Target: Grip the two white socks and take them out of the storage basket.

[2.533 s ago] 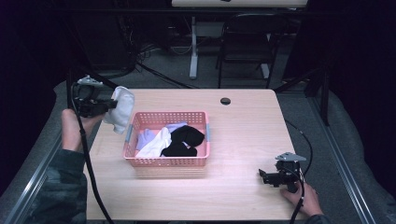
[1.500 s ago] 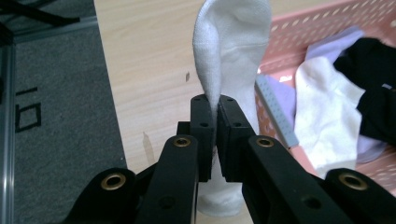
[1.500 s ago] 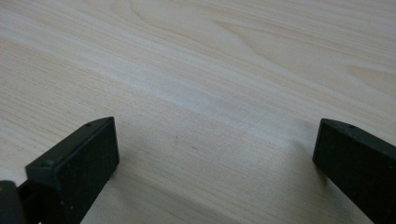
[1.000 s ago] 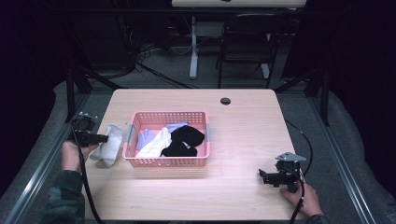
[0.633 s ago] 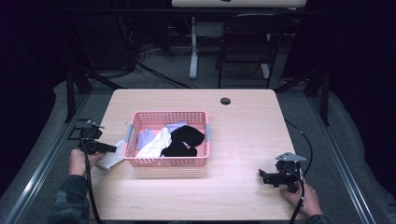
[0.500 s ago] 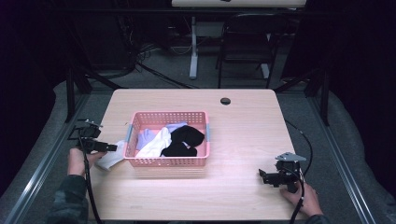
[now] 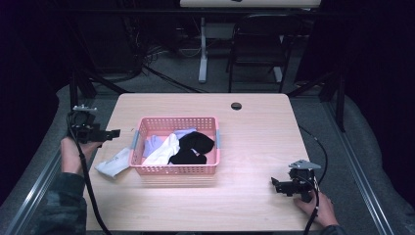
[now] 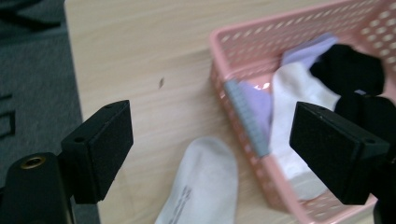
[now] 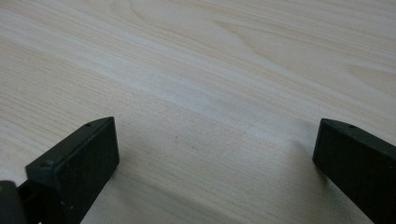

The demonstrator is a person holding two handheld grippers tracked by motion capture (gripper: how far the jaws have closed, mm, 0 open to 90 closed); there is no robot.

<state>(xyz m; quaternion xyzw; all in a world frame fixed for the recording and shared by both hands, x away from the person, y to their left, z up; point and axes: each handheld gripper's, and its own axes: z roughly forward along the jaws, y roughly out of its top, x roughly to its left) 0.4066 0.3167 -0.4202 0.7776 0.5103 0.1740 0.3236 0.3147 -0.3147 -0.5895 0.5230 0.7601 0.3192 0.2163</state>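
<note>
Since your left gripper [image 7: 113, 132] jaws have just been opening, nothing between them, white sock [image 7: 114, 163] lies on table [image 7: 254, 122], left of frame, touching pink basket [image 7: 177, 170]. Risk: next reach snags basket wall, drags it. Basket holds white, lilac, black socks. Right gripper [image 7: 275, 184] wide open, empty, lower right.

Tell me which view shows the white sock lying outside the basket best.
The left gripper view: the white sock lies close and large on the table, between the open jaws and beside the pink basket, though its lower part is cut off. The high view shows the whole sock, small, left of the basket. The right gripper view gives bare tabletop.
</note>
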